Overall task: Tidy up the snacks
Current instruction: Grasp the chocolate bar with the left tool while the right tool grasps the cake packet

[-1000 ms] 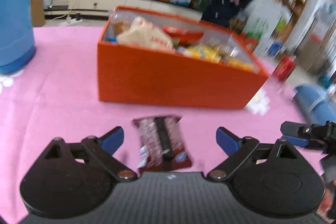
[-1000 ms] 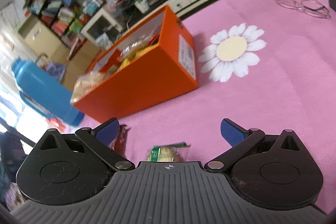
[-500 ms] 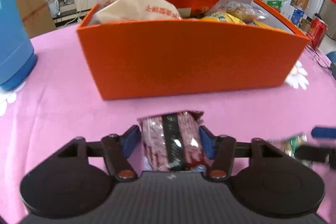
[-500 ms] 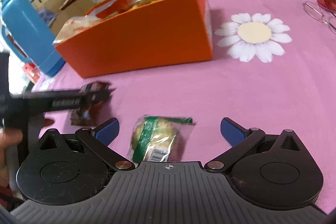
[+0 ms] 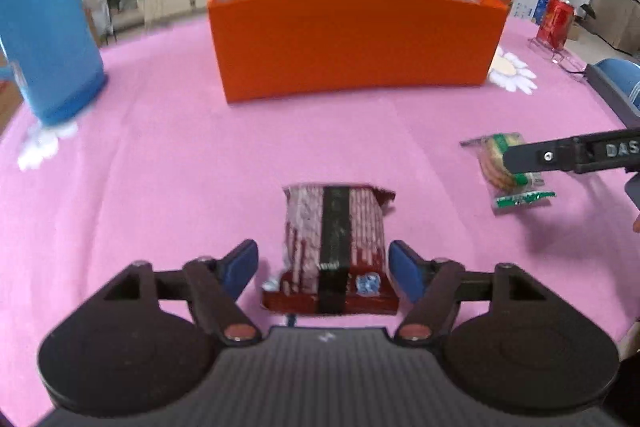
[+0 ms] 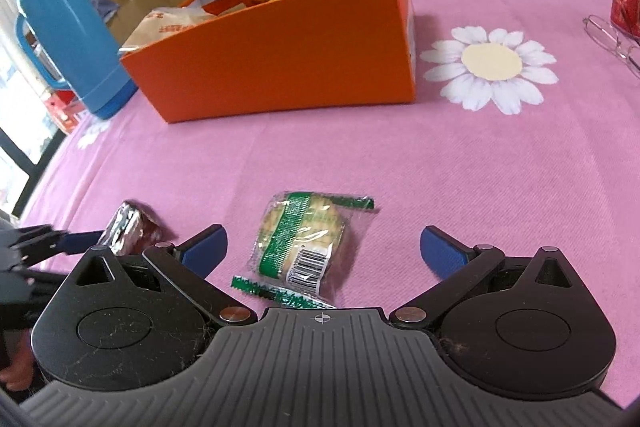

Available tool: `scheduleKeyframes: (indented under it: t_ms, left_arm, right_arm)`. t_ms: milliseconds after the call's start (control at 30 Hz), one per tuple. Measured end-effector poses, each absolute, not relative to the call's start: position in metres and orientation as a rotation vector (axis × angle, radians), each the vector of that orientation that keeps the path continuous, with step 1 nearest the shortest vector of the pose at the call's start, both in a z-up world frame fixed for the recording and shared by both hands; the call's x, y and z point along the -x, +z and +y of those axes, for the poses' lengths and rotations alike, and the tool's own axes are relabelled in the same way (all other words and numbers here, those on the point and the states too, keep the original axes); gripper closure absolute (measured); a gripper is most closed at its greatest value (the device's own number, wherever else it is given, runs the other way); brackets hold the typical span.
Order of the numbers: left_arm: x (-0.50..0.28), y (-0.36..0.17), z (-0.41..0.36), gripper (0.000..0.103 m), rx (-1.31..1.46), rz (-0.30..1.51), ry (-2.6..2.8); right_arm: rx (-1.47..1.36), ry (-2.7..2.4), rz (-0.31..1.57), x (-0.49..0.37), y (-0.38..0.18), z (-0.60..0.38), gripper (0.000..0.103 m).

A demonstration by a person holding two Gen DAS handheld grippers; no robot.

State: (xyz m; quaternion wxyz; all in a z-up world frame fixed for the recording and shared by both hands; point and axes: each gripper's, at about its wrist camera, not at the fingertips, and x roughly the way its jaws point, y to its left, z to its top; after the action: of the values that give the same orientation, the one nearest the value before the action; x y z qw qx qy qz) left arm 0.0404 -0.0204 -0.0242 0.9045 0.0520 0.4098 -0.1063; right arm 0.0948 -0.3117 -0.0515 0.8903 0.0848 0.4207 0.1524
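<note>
A red and white snack packet [image 5: 335, 247] lies on the pink tablecloth between the fingers of my left gripper [image 5: 323, 269]; the jaws stand a little apart from its sides, open. It also shows in the right wrist view [image 6: 130, 227]. A clear packet of biscuits with green print [image 6: 302, 247] lies between the wide-open fingers of my right gripper [image 6: 323, 251], untouched. It shows in the left wrist view [image 5: 508, 173] under the right gripper's finger. The orange box [image 5: 352, 43], full of snacks, stands further back [image 6: 280, 55].
A blue thermos [image 5: 44, 15] stands left of the box [image 6: 68, 31]. A red can [image 5: 554, 23] and glasses [image 6: 612, 39] are at the far right. A dark blue-grey object [image 5: 616, 87] sits at the right table edge. White daisy print [image 6: 490, 67] marks the cloth.
My left gripper, shut on the red packet half a second ago, has opened slightly and pulled back from the box. My right gripper has moved forward around the biscuit packet.
</note>
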Motion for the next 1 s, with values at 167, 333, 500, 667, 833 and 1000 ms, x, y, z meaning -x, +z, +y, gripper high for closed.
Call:
scheduleKeyframes:
  t_ms: [167, 333, 500, 667, 833, 1000]
  left_arm:
    - [-0.056, -0.023, -0.021, 0.022, -0.071, 0.847, -0.213]
    - [-0.054, -0.028, -0.021, 0.019, -0.019, 0.845, -0.213]
    - [-0.056, -0.028, -0.01, 0.018, 0.047, 0.85, -0.188]
    - [-0.06, -0.028, 0.004, 0.018, 0.12, 0.844, -0.166]
    - [-0.061, -0.025, 0.011, 0.018, 0.145, 0.831, -0.168]
    - [-0.058, -0.025, 0.006, 0.018, 0.104, 0.828, -0.186]
  right_arm:
    - [-0.208, 0.298, 0.851, -0.097, -0.051, -0.316, 0.01]
    - [-0.267, 0.274, 0.829, -0.089, -0.049, -0.318, 0.01]
    - [-0.188, 0.269, 0.815, -0.085, -0.048, -0.299, 0.01]
    - [-0.062, 0.273, 0.821, -0.093, -0.058, -0.277, 0.01]
    - [0.076, 0.235, 0.81, -0.089, -0.063, -0.276, 0.01]
    - [0.081, 0.176, 0.821, -0.083, -0.063, -0.301, 0.01]
